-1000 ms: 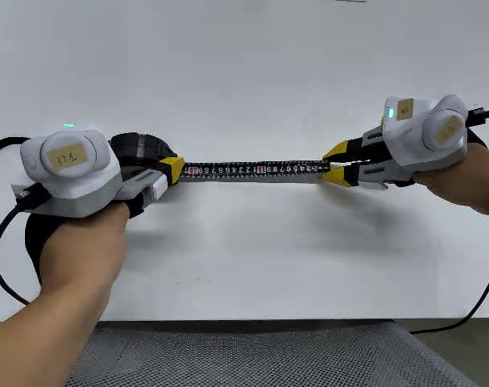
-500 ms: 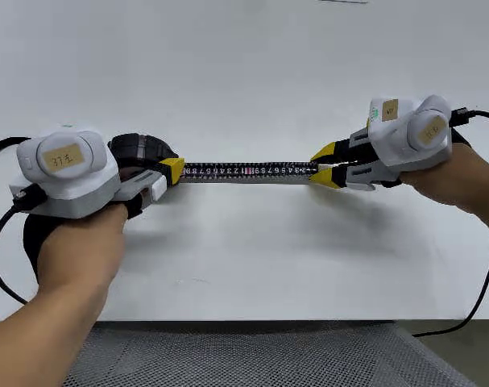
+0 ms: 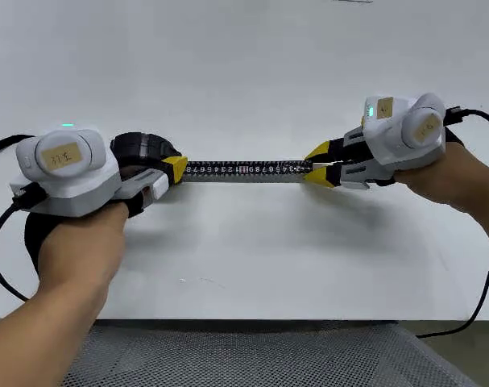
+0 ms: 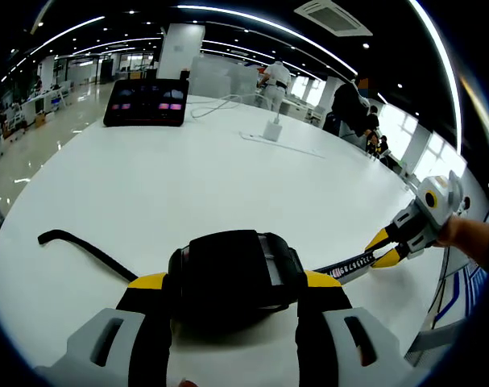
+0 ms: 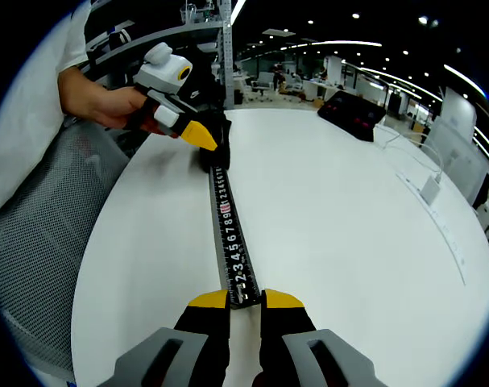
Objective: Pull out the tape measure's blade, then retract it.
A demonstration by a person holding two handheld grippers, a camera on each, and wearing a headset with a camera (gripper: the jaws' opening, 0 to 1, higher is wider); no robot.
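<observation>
The black tape measure case (image 3: 142, 150) (image 4: 234, 270) sits between the yellow-tipped jaws of my left gripper (image 3: 170, 168) (image 4: 238, 282), which is shut on it. Its black blade (image 3: 246, 168) (image 5: 230, 246) with white numerals runs level above the white table to my right gripper (image 3: 317, 165) (image 5: 245, 300). That gripper is shut on the blade's end. In the left gripper view the blade (image 4: 350, 264) leads off right to the right gripper (image 4: 387, 247). In the right gripper view the left gripper (image 5: 189, 130) holds the case (image 5: 214, 139) at the far end of the blade.
The white table (image 3: 244, 258) spreads wide under both grippers. A black strap (image 4: 81, 246) trails from the case across it. A dark tablet (image 4: 146, 101) and a small white device with cable (image 4: 274, 129) stand far off. A grey mesh chair (image 3: 252, 355) lies at the near edge.
My right gripper has moved left toward the case with the blade's end in it, so the exposed blade is shorter. The left gripper and case have stayed put.
</observation>
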